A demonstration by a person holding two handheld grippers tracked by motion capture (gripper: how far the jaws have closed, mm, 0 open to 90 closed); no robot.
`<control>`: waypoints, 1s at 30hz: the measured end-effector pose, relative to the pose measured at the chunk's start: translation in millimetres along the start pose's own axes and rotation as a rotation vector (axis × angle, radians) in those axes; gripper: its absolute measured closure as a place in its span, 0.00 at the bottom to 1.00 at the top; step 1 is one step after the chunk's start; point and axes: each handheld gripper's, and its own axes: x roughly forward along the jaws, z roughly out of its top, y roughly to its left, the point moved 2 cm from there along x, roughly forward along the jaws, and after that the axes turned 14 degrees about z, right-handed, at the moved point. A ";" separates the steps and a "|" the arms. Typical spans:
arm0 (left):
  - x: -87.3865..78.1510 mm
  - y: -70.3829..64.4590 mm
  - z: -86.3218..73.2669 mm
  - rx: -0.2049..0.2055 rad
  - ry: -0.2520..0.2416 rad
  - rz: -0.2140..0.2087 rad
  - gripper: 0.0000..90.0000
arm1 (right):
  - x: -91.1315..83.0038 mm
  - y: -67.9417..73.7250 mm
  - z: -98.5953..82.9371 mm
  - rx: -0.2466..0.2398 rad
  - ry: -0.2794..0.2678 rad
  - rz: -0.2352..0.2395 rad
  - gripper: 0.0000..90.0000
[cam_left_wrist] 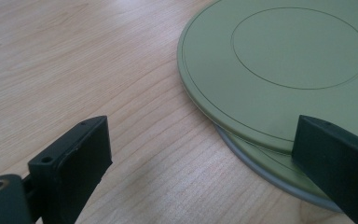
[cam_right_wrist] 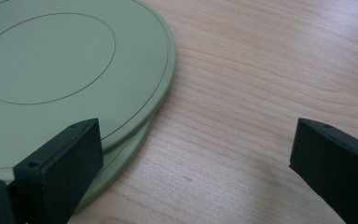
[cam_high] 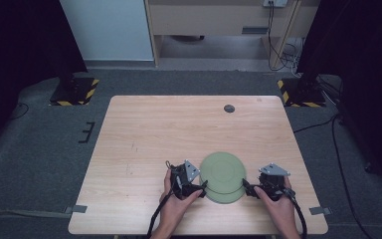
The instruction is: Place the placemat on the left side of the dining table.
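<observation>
Two flat, round green plates lie stacked on the wooden table (cam_high: pixel 154 134) near its front edge, the top plate (cam_high: pixel 223 172) shifted a little off the lower one (cam_high: pixel 227 198). My left gripper (cam_high: pixel 203 187) is open at the stack's left side; its right jaw overlaps the rim of the top plate (cam_left_wrist: pixel 284 65) and the lower plate (cam_left_wrist: pixel 270 161). My right gripper (cam_high: pixel 246 187) is open at the stack's right side. Its left jaw stands over the edge of the top plate (cam_right_wrist: pixel 65 70) and the lower plate (cam_right_wrist: pixel 128 156). Neither gripper (cam_left_wrist: pixel 203 135) (cam_right_wrist: pixel 198 135) holds anything.
A small dark disc (cam_high: pixel 229 108) lies near the table's far edge. Bare wood spreads to the left of and behind the plates. Two stand bases with yellow-black stripes (cam_high: pixel 74 92) (cam_high: pixel 298 92) sit on the floor beyond the far corners.
</observation>
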 end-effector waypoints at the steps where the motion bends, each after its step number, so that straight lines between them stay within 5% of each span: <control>1: -0.1 0.2 -0.1 0.000 0.000 -0.002 0.05 | 0.0 -0.1 0.0 0.001 0.000 0.000 0.03; 30: -1.0 -2.9 -1.2 -0.013 0.003 -0.007 0.07 | 0.0 5.5 -1.5 0.006 -0.003 0.017 0.04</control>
